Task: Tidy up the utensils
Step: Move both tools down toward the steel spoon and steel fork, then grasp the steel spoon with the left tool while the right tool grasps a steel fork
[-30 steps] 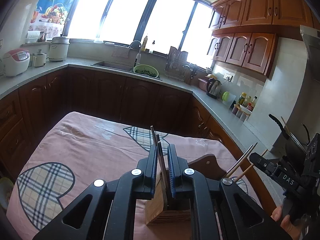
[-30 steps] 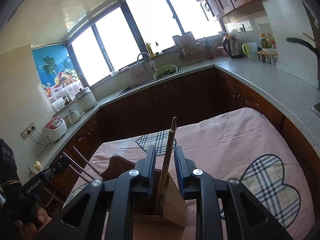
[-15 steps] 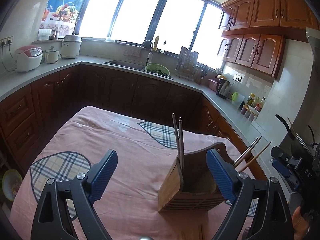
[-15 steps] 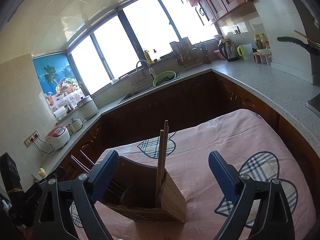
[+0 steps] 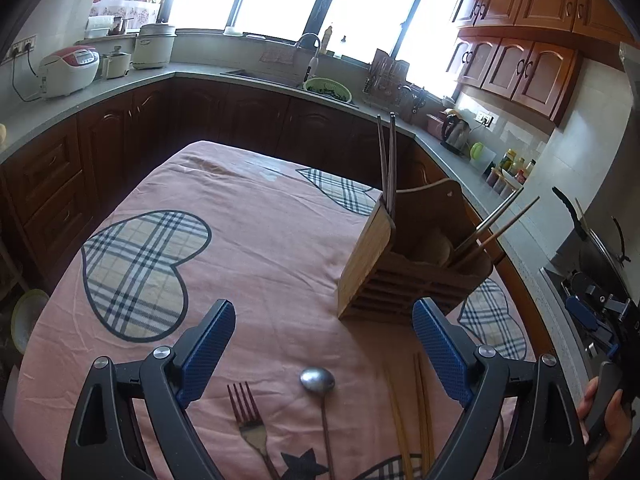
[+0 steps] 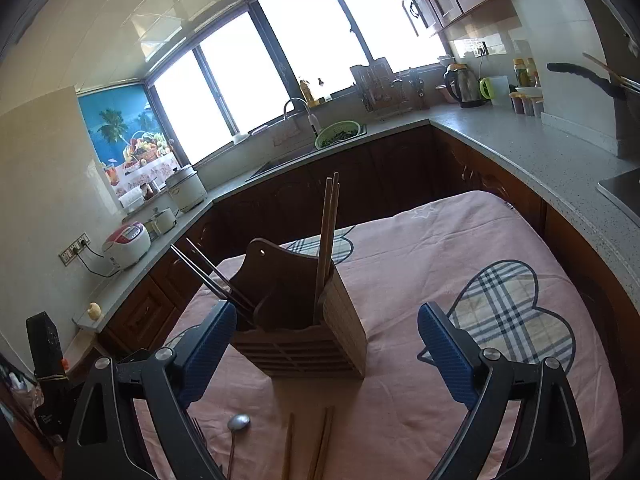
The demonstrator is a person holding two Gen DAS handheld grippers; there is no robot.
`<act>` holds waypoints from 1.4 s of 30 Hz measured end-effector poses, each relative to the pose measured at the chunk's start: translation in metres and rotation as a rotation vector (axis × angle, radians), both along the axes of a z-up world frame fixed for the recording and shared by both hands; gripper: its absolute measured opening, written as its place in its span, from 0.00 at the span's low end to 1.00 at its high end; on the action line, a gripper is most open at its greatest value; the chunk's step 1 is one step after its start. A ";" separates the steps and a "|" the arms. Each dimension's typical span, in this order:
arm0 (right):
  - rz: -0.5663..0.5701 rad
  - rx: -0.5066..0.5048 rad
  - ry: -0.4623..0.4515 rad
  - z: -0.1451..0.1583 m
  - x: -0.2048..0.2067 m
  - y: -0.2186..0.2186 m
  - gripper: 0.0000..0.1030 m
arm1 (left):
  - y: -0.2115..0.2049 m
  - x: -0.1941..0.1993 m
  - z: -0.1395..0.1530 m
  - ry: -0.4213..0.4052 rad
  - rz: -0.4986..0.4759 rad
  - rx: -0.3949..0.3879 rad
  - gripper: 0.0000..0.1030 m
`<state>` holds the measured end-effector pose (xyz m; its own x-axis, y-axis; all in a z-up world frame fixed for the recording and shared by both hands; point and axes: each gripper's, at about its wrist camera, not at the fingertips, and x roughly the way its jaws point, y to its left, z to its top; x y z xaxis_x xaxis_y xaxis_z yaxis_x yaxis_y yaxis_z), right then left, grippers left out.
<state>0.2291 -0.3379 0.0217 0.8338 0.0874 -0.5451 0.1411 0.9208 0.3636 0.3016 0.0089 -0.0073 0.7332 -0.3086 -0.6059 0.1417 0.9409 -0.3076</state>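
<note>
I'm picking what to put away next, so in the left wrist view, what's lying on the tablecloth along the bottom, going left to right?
fork → spoon → loose chopsticks. The wooden utensil holder stands farther back.

a wooden utensil holder (image 5: 404, 268) stands upright on the pink cloth of the surface, its slatted front facing near. two dark chopsticks (image 5: 387, 160) stand almost upright in its left compartment. two more chopsticks (image 5: 494, 224) lean out to the right from the other end. near the holder, flat on the cloth, lie a fork (image 5: 250, 424) on the left, a metal spoon (image 5: 318, 382) in the middle, and a loose pair of wooden chopsticks (image 5: 412, 412) on the right.
</note>
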 end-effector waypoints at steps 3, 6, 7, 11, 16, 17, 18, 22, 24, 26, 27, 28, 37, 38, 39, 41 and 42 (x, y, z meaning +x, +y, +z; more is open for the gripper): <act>-0.011 -0.003 0.036 -0.004 -0.021 -0.005 0.91 | 0.004 -0.017 -0.005 0.031 -0.011 0.022 0.88; -0.030 -0.014 0.072 -0.010 -0.042 -0.009 0.91 | 0.008 -0.029 -0.009 0.063 -0.020 0.016 0.88; -0.034 -0.014 0.082 -0.012 -0.048 -0.010 0.91 | 0.008 -0.033 -0.009 0.071 -0.026 0.017 0.88; -0.058 -0.014 0.120 -0.024 -0.073 -0.013 0.91 | 0.006 -0.044 -0.013 0.091 -0.039 0.045 0.88; -0.074 0.000 0.180 -0.045 -0.092 -0.015 0.91 | 0.002 -0.053 -0.021 0.114 -0.061 0.061 0.88; -0.077 0.004 0.189 -0.048 -0.095 -0.015 0.91 | 0.002 -0.054 -0.023 0.119 -0.063 0.066 0.88; -0.080 0.005 0.196 -0.051 -0.097 -0.016 0.91 | 0.002 -0.054 -0.025 0.124 -0.066 0.070 0.88; -0.081 -0.013 0.226 -0.063 -0.103 -0.015 0.90 | -0.003 -0.052 -0.034 0.152 -0.083 0.089 0.87; -0.078 -0.015 0.243 -0.069 -0.101 -0.016 0.90 | -0.009 -0.049 -0.038 0.167 -0.096 0.105 0.86; -0.077 -0.019 0.258 -0.075 -0.099 -0.018 0.90 | -0.016 -0.043 -0.043 0.181 -0.108 0.115 0.81; -0.077 -0.024 0.264 -0.077 -0.097 -0.019 0.90 | -0.019 -0.041 -0.044 0.187 -0.117 0.120 0.79; -0.076 -0.029 0.272 -0.079 -0.096 -0.020 0.88 | -0.024 -0.037 -0.047 0.192 -0.124 0.129 0.77; -0.070 -0.066 0.376 -0.106 -0.069 -0.035 0.56 | -0.052 -0.001 -0.073 0.276 -0.154 0.163 0.55; -0.068 -0.073 0.391 -0.110 -0.066 -0.036 0.54 | -0.054 0.002 -0.077 0.285 -0.158 0.162 0.53; -0.065 -0.078 0.406 -0.114 -0.062 -0.038 0.52 | -0.057 0.006 -0.080 0.294 -0.161 0.164 0.52; -0.053 -0.091 0.426 -0.121 -0.055 -0.039 0.49 | -0.061 0.013 -0.086 0.309 -0.166 0.159 0.49; -0.047 -0.102 0.437 -0.124 -0.052 -0.040 0.47 | -0.062 0.017 -0.088 0.316 -0.169 0.154 0.47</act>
